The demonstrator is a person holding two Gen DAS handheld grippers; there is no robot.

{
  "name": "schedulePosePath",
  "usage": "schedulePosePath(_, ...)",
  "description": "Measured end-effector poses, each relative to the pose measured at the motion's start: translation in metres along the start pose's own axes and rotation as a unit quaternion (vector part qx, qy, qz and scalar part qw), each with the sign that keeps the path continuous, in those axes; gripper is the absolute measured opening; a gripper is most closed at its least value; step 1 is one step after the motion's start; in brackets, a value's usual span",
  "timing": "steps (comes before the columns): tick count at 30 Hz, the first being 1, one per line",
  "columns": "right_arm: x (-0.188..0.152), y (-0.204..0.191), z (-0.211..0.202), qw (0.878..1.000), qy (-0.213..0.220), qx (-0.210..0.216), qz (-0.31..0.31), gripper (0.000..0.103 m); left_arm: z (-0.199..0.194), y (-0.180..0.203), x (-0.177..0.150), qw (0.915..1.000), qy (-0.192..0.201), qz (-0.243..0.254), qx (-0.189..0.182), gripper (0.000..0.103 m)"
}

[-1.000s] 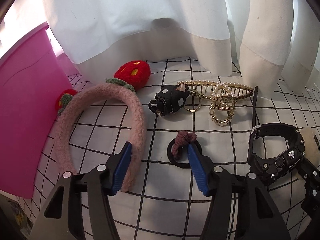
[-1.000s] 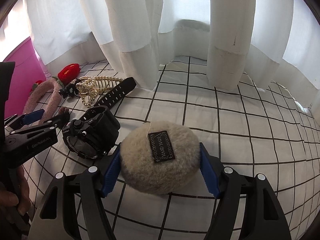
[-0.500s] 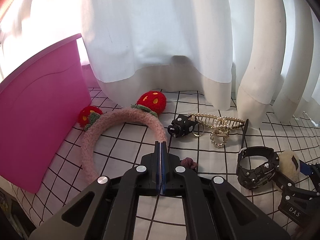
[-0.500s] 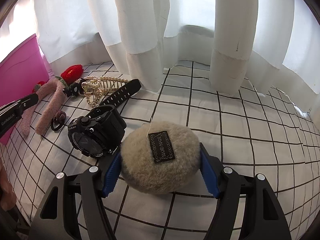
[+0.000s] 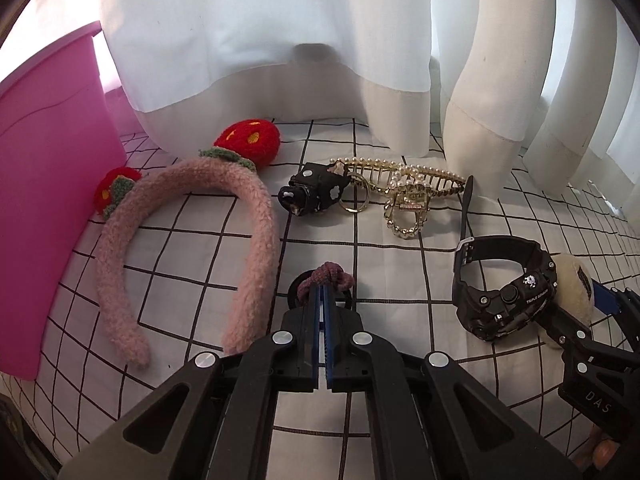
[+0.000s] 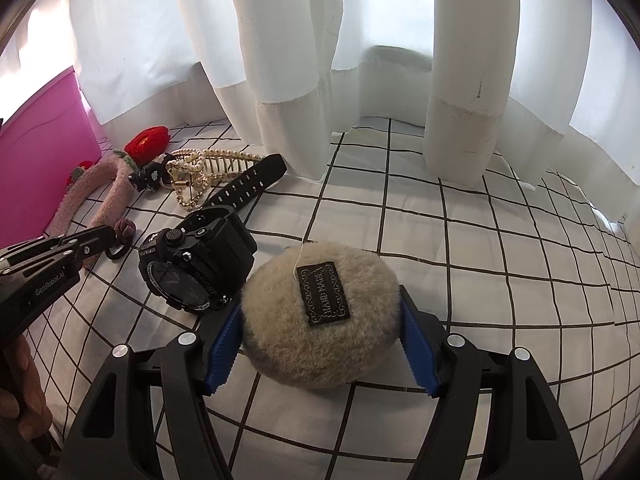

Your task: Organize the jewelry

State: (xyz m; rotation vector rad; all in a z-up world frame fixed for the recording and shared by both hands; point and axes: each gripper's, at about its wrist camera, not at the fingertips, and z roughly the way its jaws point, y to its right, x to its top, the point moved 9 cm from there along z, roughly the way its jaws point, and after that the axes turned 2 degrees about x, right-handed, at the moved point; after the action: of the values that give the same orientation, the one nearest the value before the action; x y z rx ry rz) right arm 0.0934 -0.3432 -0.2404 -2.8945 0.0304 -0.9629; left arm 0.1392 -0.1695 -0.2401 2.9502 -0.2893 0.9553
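Note:
My left gripper (image 5: 322,292) is shut, and its blue tips rest against the mauve knot of a black hair tie (image 5: 330,274) lying on the checked cloth (image 5: 380,264). I cannot tell whether any of the tie is pinched. In the right wrist view, the left gripper (image 6: 106,236) meets the hair tie (image 6: 124,228) from the left. My right gripper (image 6: 320,320) is shut on a fluffy beige puff (image 6: 280,320) with a black label, which sits on the cloth. Both blue pads press into its fur.
A pink headband with red strawberries (image 5: 256,232) lies left of the tie, beside a magenta box (image 5: 44,184). Behind lie a black keyring charm (image 5: 316,192) and a pearl hair claw (image 5: 404,196). A black watch (image 5: 504,304) touches the puff (image 5: 572,280). White curtains (image 6: 280,60) hang at the back.
The left gripper's jaws went from open around the hair tie to shut. The gripper drew back, then came forward onto the tie again. The right gripper and the puff kept still.

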Motion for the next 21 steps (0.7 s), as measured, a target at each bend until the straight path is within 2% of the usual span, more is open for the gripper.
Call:
schedulePosePath(2, -0.0001, 0.0004, 0.0001, 1.0, 0.0, 0.002, 0.001, 0.068, 0.0077, -0.0005, -0.0023, 0.9999, -0.016, -0.004, -0.003, 0.004)
schedulePosePath(10, -0.0007, 0.0011, -0.0008, 1.0, 0.003, 0.004, 0.005, 0.068, 0.0104, -0.0058, 0.0016, 0.9985, -0.025, -0.038, -0.032, 0.011)
schedulePosePath(21, -0.0013, 0.0015, -0.0016, 1.0, 0.007, 0.007, 0.012, 0.068, 0.0118, -0.004, 0.0, 0.998, -0.028, -0.04, -0.041, 0.014)
